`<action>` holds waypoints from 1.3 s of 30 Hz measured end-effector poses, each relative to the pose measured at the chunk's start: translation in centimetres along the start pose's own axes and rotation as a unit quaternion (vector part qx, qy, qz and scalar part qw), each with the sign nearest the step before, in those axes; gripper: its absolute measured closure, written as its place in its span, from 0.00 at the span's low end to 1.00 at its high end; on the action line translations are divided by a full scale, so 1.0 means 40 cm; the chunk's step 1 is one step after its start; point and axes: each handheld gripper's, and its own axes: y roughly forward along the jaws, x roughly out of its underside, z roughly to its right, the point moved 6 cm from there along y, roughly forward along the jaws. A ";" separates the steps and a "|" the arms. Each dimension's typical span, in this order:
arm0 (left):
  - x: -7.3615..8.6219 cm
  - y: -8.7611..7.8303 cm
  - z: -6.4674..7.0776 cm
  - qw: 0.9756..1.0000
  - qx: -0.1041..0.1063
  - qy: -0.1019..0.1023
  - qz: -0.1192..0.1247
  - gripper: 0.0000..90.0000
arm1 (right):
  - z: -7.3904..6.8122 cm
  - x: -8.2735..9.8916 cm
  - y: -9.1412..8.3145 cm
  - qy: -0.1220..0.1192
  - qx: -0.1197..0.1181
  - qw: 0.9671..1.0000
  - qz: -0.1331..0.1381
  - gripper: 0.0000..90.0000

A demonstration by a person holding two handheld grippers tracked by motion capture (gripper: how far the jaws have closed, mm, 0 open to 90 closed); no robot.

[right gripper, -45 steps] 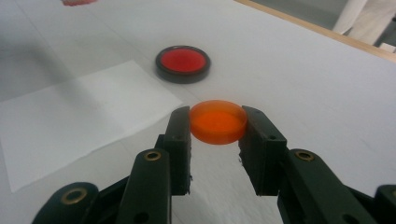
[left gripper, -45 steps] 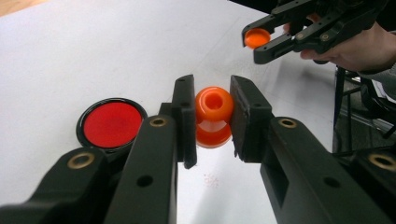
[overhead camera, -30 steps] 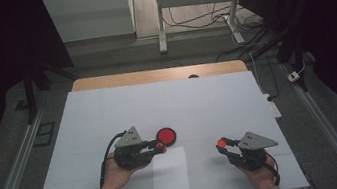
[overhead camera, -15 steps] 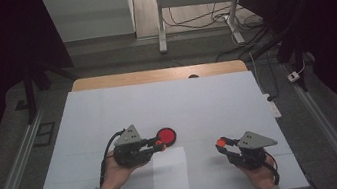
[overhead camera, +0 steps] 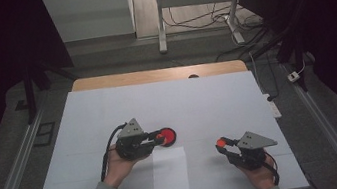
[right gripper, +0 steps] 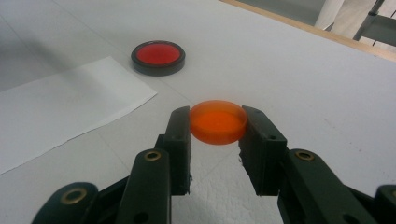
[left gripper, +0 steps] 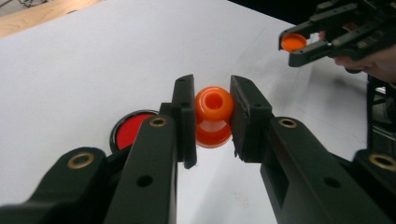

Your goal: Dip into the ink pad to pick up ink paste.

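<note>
While the left tongs (left gripper: 213,119) pinch a small orange bottle-like piece (left gripper: 214,116) just above the table (overhead camera: 207,98), beside a red disc in a black ring (overhead camera: 165,136), the right tongs (right gripper: 217,128) clamp a flat orange cap (right gripper: 218,122) well apart to the right. Step in hand looks like capping: next, bring cap over the open mouth, aligned and level. The piece's lower half is hidden between the jaws; a white sheet (overhead camera: 169,170) lies between the hands
</note>
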 end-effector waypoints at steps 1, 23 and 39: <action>-0.002 0.003 -0.004 1.000 -0.002 0.000 -0.002 0.81 | 0.000 0.000 0.000 -0.001 0.000 1.000 0.000 0.72; 0.015 0.105 -0.084 0.998 -0.039 -0.015 -0.050 0.81 | 0.001 0.003 0.003 -0.003 -0.002 1.000 -0.004 0.71; 0.030 0.146 -0.107 0.996 -0.048 -0.016 -0.068 0.81 | -0.001 0.004 0.007 -0.003 -0.002 1.000 -0.006 0.71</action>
